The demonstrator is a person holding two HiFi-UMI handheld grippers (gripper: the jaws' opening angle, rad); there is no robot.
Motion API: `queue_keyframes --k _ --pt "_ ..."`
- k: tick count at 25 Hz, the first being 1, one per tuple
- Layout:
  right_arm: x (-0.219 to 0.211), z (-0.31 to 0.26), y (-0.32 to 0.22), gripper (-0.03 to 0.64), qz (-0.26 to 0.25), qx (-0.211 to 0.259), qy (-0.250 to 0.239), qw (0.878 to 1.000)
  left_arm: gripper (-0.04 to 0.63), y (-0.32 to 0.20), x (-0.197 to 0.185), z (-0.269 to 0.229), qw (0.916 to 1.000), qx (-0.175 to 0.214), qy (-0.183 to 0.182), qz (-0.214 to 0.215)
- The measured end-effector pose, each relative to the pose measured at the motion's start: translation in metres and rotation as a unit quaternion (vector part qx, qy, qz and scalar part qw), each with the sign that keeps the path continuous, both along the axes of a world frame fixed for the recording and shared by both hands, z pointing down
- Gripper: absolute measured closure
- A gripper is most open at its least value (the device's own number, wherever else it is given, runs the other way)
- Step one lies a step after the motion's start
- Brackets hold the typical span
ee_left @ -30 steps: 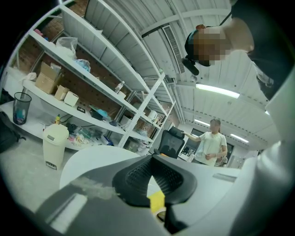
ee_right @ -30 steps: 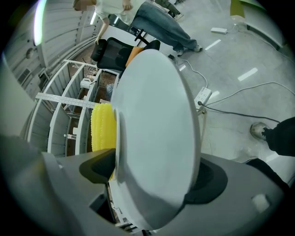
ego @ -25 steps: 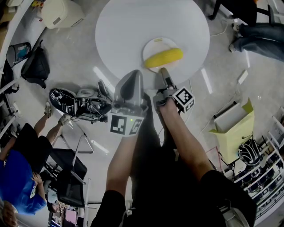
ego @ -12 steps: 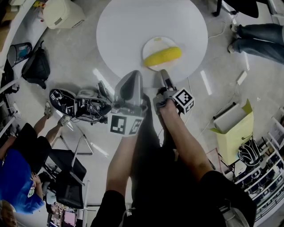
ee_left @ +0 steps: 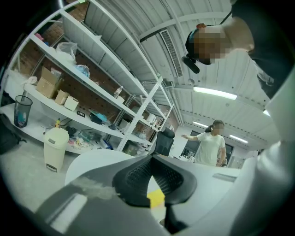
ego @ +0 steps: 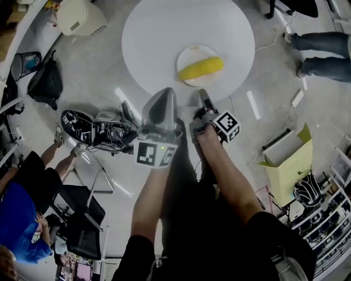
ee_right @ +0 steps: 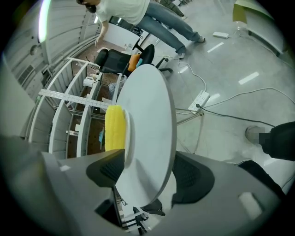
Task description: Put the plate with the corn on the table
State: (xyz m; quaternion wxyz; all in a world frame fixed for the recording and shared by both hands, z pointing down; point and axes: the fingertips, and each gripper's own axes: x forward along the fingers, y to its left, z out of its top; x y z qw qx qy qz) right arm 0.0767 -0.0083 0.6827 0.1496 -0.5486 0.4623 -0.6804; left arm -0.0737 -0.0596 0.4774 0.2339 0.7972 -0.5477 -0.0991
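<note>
A white plate [ego: 193, 55] with a yellow corn cob [ego: 201, 68] lies flat on the round white table [ego: 159, 38], near its front right edge. My right gripper [ego: 203, 96] is at the table's rim just short of the plate. Its jaws are closing, one on each side of the table's edge [ee_right: 159, 138], and they press on nothing. In the right gripper view [ee_right: 150, 175] the corn [ee_right: 115, 126] and the plate's rim [ee_right: 127, 133] lie just beyond the left pad. My left gripper [ego: 163, 94] is held off the table's edge, jaws together [ee_left: 154, 177].
On the floor are a cream bin [ego: 77, 16], a black bag [ego: 44, 82], a dark office chair [ego: 85, 208], a power strip with cables [ee_right: 203, 99] and a yellow paper bag [ego: 288, 167]. People stand at the left [ego: 27, 214] and top right [ego: 323, 49]. Shelving [ee_left: 92, 92] lines the wall.
My right gripper has drawn back a little from the plate's rim to the table's edge. The plate and corn stay on the table. My left gripper has not moved.
</note>
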Motion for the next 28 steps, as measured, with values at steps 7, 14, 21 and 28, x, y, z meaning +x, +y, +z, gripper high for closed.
queue_keyframes --k 7,14,21,28 --pt "0.002 -0.003 0.01 0.343 -0.005 -0.01 0.009 1.0 0.595 0.009 0.0 -0.007 1.0 0.006 0.0 -0.003" --pt "0.006 -0.005 0.022 0.407 -0.002 -0.02 0.014 1.0 0.595 0.018 0.002 -0.012 0.9999 0.011 -0.001 -0.002" --pt "0.012 -0.01 0.034 0.469 -0.004 -0.035 0.027 0.999 0.595 0.025 0.006 -0.021 0.9999 0.015 0.002 -0.006" --pt "0.015 -0.024 0.042 0.563 -0.013 -0.039 0.041 0.998 0.595 0.032 0.008 -0.033 0.9997 0.023 -0.001 -0.009"
